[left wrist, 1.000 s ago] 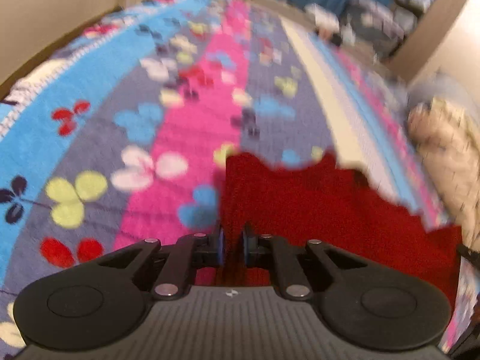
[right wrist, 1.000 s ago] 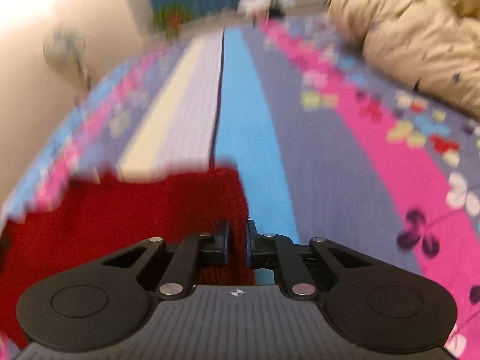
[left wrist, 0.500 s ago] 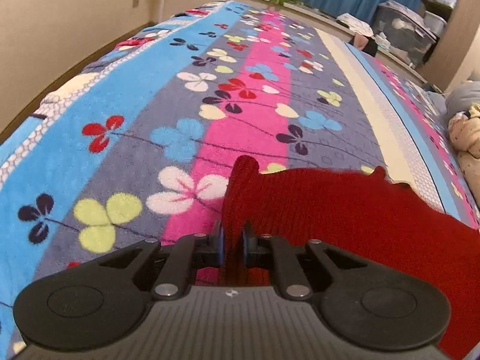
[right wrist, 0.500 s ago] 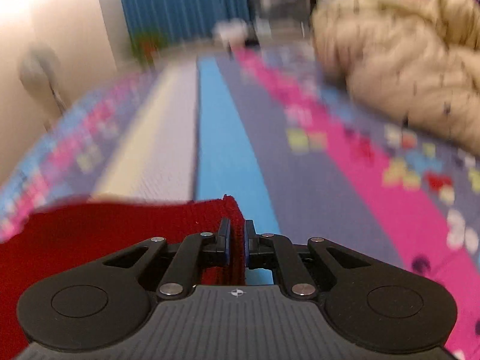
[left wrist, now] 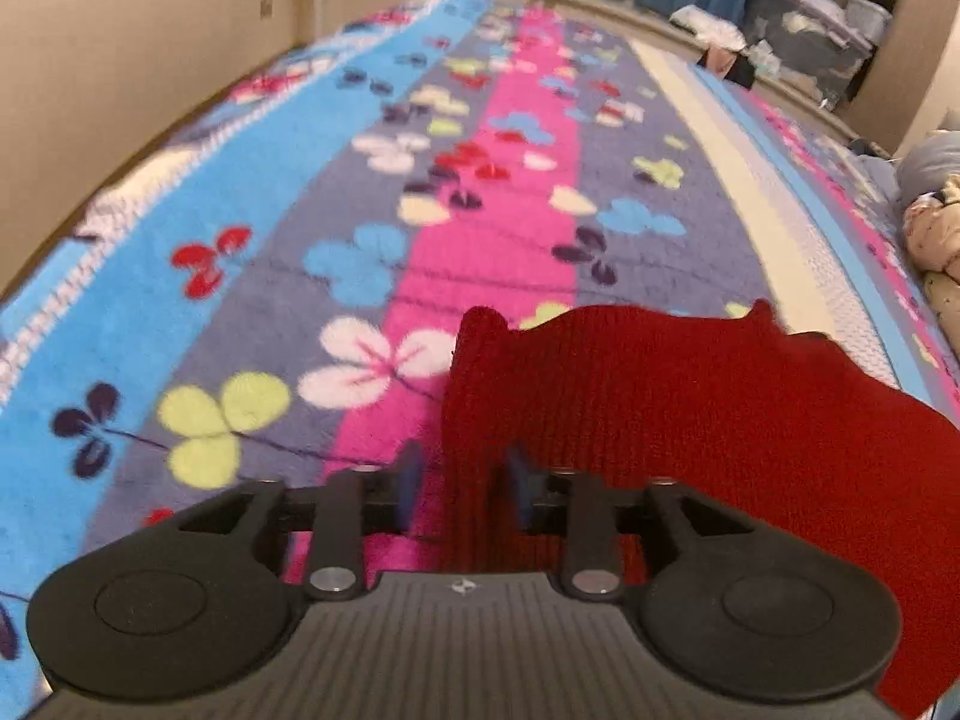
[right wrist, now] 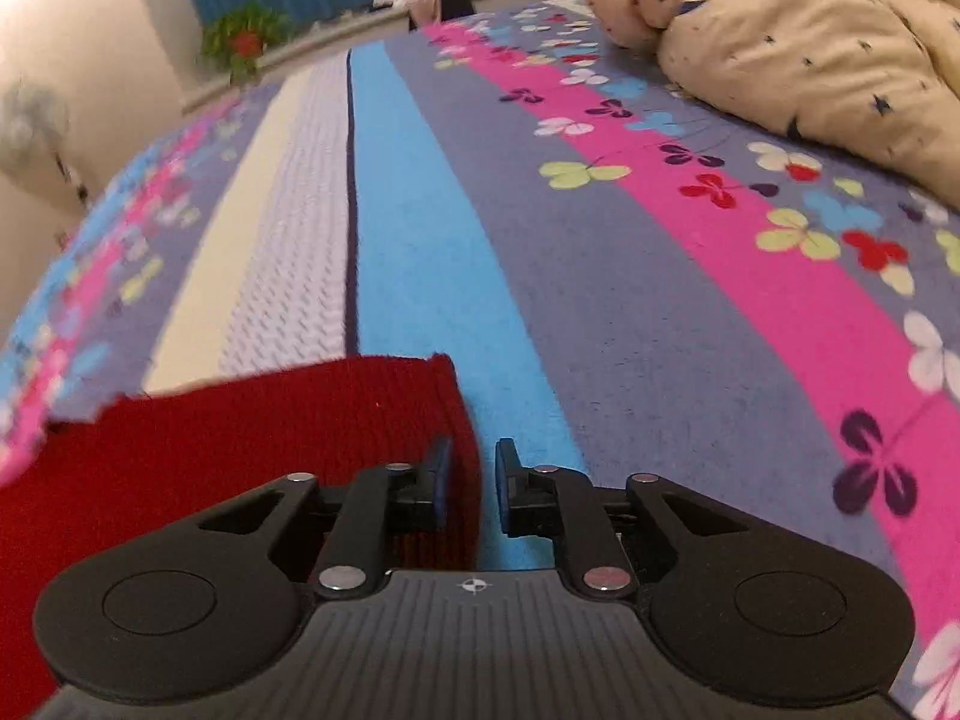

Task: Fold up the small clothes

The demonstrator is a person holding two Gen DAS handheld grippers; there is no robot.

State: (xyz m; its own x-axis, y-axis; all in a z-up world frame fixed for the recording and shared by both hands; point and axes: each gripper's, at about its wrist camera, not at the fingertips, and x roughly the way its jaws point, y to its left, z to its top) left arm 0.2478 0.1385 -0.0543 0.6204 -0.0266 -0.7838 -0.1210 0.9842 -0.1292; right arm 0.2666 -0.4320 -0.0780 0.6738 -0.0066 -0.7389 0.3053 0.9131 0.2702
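Both grippers have their fingers parted, and the red knitted garment (left wrist: pixel 690 414) lies spread on the flowered blanket (left wrist: pixel 336 192) that covers the bed, so to my eye this is the letting-go at the end of a lay-down or a fold. The left gripper (left wrist: pixel 462 480) stands with its jaws well apart, a ribbed edge of the knit running between them without being pinched. The right gripper (right wrist: pixel 471 480) is parted less widely, with the garment's right-hand corner sitting against the inner face of its left finger and the other finger over the bare blue stripe. Whether the cloth is now doubled over or merely flattened I cannot tell from here. The next move, I'd judge, calls for drawing both tools back clear of the wool without dragging it, then choosing a fresh pair of corners or an edge to carry across. The knit looks soft and clingy, and could snag on a pad as it withdraws. The left view shows the garment's far edge, wavy and uneven, with a small lump at its left corner, and storage boxes (left wrist: pixel 804 18) beyond the bed's far end. The right view alone gives the cream star-printed duvet (right wrist: pixel 780 30) heaped along the bed's right side, the potted plant (right wrist: pixel 243 42) by the blue curtain, and the garment's straight, square corner.
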